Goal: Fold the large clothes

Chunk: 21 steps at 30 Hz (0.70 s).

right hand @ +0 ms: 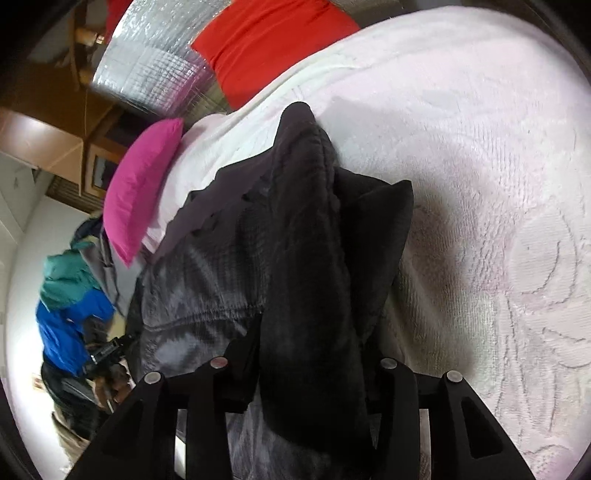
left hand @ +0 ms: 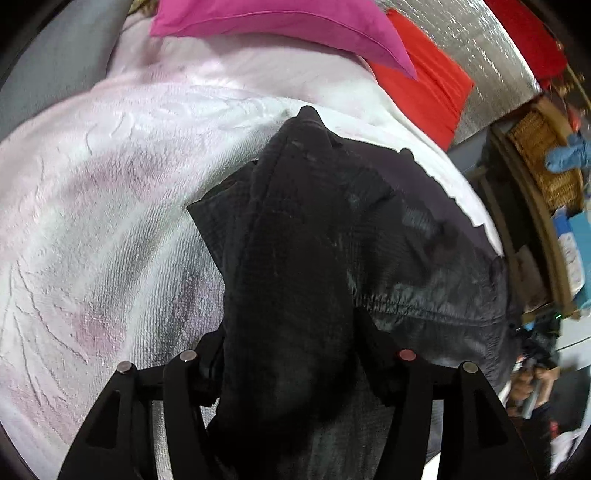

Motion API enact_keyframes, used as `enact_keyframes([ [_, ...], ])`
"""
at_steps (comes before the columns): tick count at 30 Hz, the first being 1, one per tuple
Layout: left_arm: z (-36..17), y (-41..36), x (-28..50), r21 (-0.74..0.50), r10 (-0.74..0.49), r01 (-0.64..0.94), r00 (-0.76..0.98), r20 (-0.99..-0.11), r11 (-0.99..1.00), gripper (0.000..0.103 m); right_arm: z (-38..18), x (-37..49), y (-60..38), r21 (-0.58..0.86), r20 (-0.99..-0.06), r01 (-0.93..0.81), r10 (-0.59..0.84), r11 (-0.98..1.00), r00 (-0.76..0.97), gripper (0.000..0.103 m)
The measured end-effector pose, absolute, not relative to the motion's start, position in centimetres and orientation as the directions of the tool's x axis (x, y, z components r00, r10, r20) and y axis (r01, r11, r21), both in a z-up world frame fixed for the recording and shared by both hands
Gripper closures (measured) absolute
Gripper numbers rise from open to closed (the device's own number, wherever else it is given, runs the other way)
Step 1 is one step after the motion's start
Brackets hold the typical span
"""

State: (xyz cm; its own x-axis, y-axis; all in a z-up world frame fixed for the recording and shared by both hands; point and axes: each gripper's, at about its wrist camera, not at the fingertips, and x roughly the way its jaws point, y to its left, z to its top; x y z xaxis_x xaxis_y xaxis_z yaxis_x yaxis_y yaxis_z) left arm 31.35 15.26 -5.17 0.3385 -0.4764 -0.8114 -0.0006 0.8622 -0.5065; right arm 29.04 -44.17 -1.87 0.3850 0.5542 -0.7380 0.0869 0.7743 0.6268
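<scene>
Left wrist view: left gripper (left hand: pixel 291 354) jaws partly apart, clamped on a thick fold of the black garment (left hand: pixel 295 240) | right wrist view: right gripper (right hand: pixel 314 354) likewise pinching a bunched fold – garment (right hand: pixel 306 240) draped over the pale pink bedspread (right hand: pixel 498 184) | pink pillow (left hand: pixel 288 22) – beyond.

Pink pillow (left hand: pixel 280 22) beside red cushion (left hand: pixel 424 85) (both on pale blanket (left hand: pixel 110 184)).

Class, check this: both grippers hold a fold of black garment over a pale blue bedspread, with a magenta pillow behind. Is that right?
Not quite. The bedspread is pale pink, not blue, as the left wrist view shows. The rest stands: both grippers hold the black garment, magenta pillow behind.
</scene>
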Motion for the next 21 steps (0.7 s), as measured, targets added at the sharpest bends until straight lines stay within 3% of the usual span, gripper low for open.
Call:
enact_keyframes([
  [7, -5.2, 16.2, 31.0, -0.566, -0.526, -0.026, 0.335, -0.781, 0.824, 0.041, -1.8, 28.2, -44.8, 0.676, -0.693, 0.088, 0.590, 0.732, 0.414, 0.058],
  [8, -4.7, 16.5, 30.9, -0.566, -0.524, -0.020, 0.351, -0.776, 0.824, 0.041, -1.6, 27.8, -45.2, 0.675, -0.692, 0.085, 0.589, 0.733, 0.418, 0.054],
  [10, -3.9, 17.3, 31.0, -0.585, -0.535, -0.018, 0.381, -0.754, 0.811, 0.040, -1.0, 27.6, -46.2, 0.659, -0.698, 0.099, 0.557, 0.746, 0.451, 0.023],
  [11, -3.7, 17.6, 31.1, -0.593, -0.538, -0.024, 0.392, -0.746, 0.805, 0.039, -0.7, 27.7, -46.7, 0.650, -0.700, 0.110, 0.536, 0.752, 0.472, 0.022],
  [14, -4.3, 16.5, 31.7, -0.567, -0.523, -0.017, 0.362, -0.771, 0.824, 0.038, -0.6, 28.7, -46.7, 0.668, -0.687, 0.111, 0.552, 0.736, 0.473, 0.022],
  [17, -5.4, 15.2, 32.2, -0.532, -0.502, -0.008, 0.321, -0.803, 0.847, 0.039, -1.4, 30.2, -44.7, 0.620, -0.737, 0.094, 0.538, 0.779, 0.410, 0.022],
  [18, -5.4, 14.9, 32.1, -0.508, -0.478, -0.002, 0.335, -0.812, 0.861, 0.041, -1.6, 30.4, -43.9, 0.600, -0.751, 0.080, 0.526, 0.796, 0.399, 0.025],
  [19, -5.3, 14.7, 32.0, -0.497, -0.469, 0.007, 0.342, -0.814, 0.868, 0.050, -1.5, 30.5, -43.0, 0.570, -0.766, 0.053, 0.507, 0.820, 0.395, 0.036],
  [21, -4.9, 14.0, 32.1, -0.481, -0.465, 0.039, 0.336, -0.819, 0.876, 0.064, -1.1, 30.7, -41.7, 0.482, -0.815, 0.023, 0.438, 0.876, 0.380, 0.045],
])
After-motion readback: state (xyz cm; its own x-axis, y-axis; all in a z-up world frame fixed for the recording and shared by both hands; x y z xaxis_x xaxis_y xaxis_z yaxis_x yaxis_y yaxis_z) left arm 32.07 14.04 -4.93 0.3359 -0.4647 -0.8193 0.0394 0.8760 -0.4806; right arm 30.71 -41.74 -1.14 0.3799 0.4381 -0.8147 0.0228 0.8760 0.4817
